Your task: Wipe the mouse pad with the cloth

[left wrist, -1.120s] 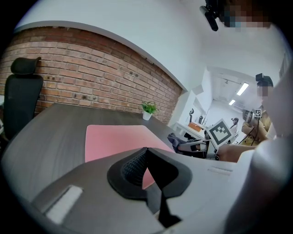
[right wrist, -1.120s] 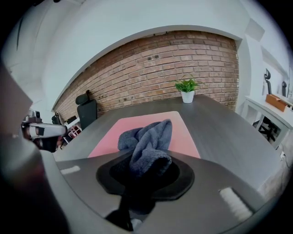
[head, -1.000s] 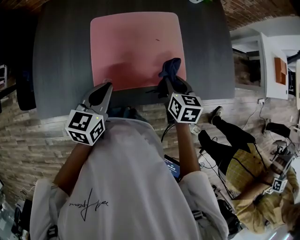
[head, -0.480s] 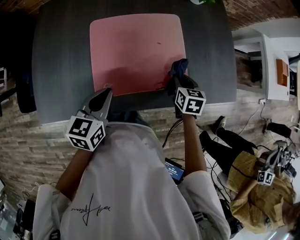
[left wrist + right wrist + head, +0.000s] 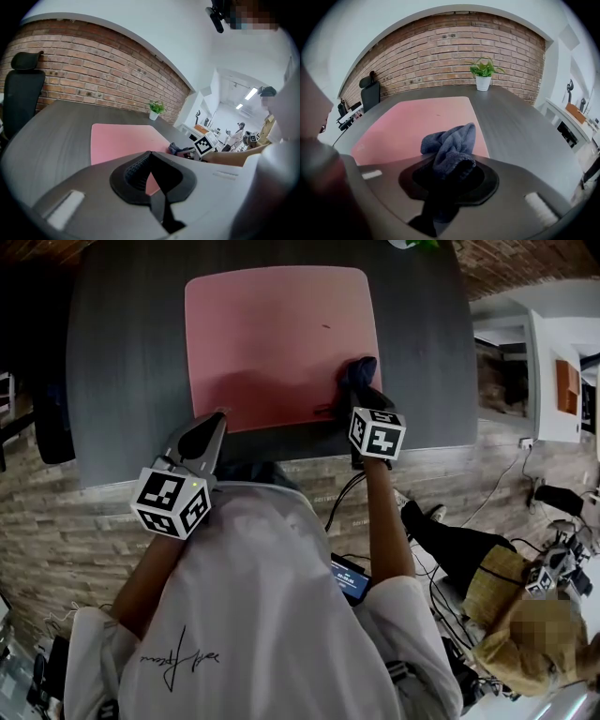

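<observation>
While the right gripper (image 5: 359,397) is clamping its jaws on the dark blue cloth (image 5: 358,374), the bunched free end of that cloth is sitting over the pink mouse pad (image 5: 281,343) at about 4 o'clock, close to the pad's right edge. In the right gripper view the cloth (image 5: 451,146) is filling the gap between the jaws of the right gripper (image 5: 449,174), and its lower part is disappearing into shadow, so how much of it is being gripped is hard to make out. Whether the cloth is pressing on the mouse pad (image 5: 412,124) or only hanging just above it cannot be told.

The pad is lying flat on a dark grey table (image 5: 122,362), whose far edge is being cut off at the top of the head view. A small dark speck (image 5: 325,327) is showing on the pad at about 2 o'clock.

The left gripper (image 5: 212,422) is hovering at the pad's 7 o'clock corner, its jaws together with nothing between them; in the left gripper view (image 5: 150,159) only a sliver of pink is showing past them.

A potted plant (image 5: 483,77) is standing at the table's 12 o'clock end before a brick wall (image 5: 454,40). A black chair (image 5: 21,89) is standing off at 9 o'clock.
</observation>
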`<action>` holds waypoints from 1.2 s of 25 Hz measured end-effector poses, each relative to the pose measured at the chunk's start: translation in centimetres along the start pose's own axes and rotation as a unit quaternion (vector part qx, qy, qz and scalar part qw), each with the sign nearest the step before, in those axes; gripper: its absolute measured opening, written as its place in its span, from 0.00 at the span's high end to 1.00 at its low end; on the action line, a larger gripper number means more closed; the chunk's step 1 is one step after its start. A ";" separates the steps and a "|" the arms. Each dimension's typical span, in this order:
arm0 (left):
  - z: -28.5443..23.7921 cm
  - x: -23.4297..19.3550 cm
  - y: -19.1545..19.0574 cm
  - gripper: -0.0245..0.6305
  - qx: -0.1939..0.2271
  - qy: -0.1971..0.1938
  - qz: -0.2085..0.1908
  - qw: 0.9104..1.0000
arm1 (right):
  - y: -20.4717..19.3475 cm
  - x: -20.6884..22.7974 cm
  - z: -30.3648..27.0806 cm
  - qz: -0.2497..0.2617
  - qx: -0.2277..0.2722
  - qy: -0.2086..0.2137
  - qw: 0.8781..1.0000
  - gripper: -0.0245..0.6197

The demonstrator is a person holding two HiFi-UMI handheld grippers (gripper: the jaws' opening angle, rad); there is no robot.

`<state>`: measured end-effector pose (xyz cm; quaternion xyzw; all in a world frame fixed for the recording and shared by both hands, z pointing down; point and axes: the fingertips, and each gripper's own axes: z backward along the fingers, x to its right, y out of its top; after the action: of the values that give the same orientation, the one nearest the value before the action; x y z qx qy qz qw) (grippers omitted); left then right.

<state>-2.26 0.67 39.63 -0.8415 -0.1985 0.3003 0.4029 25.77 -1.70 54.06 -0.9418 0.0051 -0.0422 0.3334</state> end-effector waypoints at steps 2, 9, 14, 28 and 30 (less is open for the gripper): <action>0.0 -0.2 -0.1 0.96 -0.002 0.000 0.002 1.000 | 0.0 -0.1 -0.2 -0.001 -0.002 0.001 1.000 0.81; -0.2 -0.8 -0.2 0.96 -0.004 -0.003 0.006 1.000 | -0.1 -0.7 -0.6 0.004 -0.008 0.000 1.000 0.81; 0.1 -1.3 0.0 0.96 -0.001 -0.005 0.008 1.000 | -0.1 -1.9 -0.7 -0.001 -0.007 0.003 1.000 0.81; 0.9 -2.0 0.1 0.96 0.017 -0.002 0.032 0.999 | -1.0 -6.0 -0.7 0.014 -0.011 0.026 0.999 0.80; 1.0 -2.0 0.1 0.96 0.018 -0.001 0.034 0.999 | -1.1 -6.4 -0.7 0.013 -0.012 0.029 0.999 0.80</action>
<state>-4.45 0.04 39.77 -0.8399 -0.1647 0.3183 0.4075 19.30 -1.05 54.77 -0.9440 0.0279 -0.0649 0.3223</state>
